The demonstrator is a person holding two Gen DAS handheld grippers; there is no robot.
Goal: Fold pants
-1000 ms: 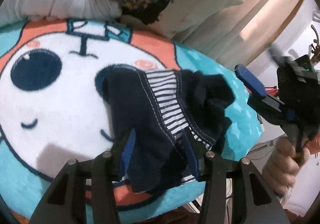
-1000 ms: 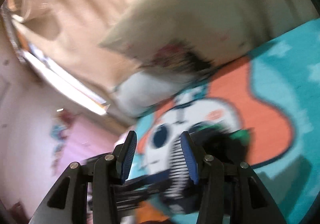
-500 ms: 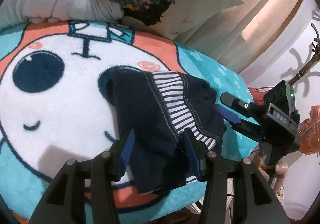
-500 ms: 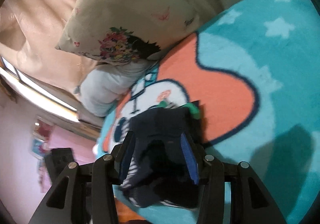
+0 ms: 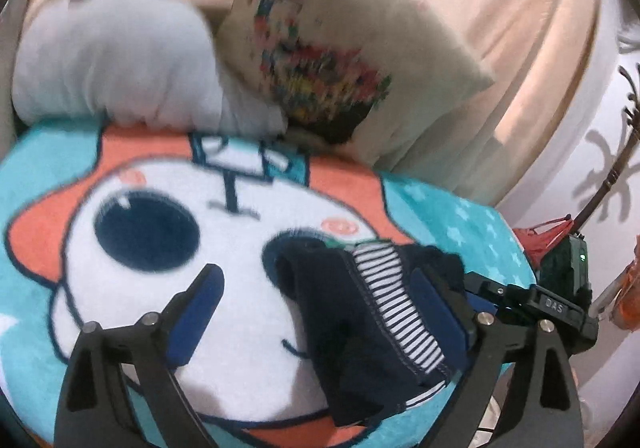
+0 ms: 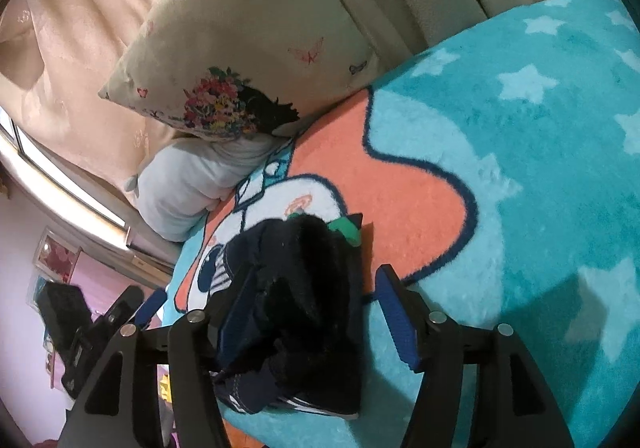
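The left wrist view shows the small dark navy pants with a white-and-navy striped lining [image 5: 372, 328] as a bunched strip lying on the white face of the plush turquoise, orange and white cartoon blanket [image 5: 168, 332]. Its long axis runs from about eleven o'clock, beside the printed dark oval, down to five o'clock near the blanket's front edge, and the striped band follows the same slant. The left gripper [image 5: 316, 324] has its blue-padded fingers spread wide; the left finger [image 5: 192, 320] stands clear over bare white pile, while the right finger sits against the pants' right edge. The right gripper [image 5: 520, 300] enters this view at three o'clock, reaching in toward the pants.

The right wrist view gives what the other cannot: a green tag or trim piece [image 6: 344, 228] at the far end of the pants [image 6: 296, 304] (only a sliver of green peeks out in the left view), and the fuzzy black inner surface heaped toward twelve o'clock. Here the right gripper [image 6: 316, 312] also stands spread open, the cloth lying between its fingers nearer the left one, and the left gripper [image 6: 120, 312] shows at eight o'clock.

A cream floral-print cushion [image 6: 240, 59] and a pale grey pillow [image 6: 192, 183] lean at the blanket's [image 6: 540, 167] far edge.
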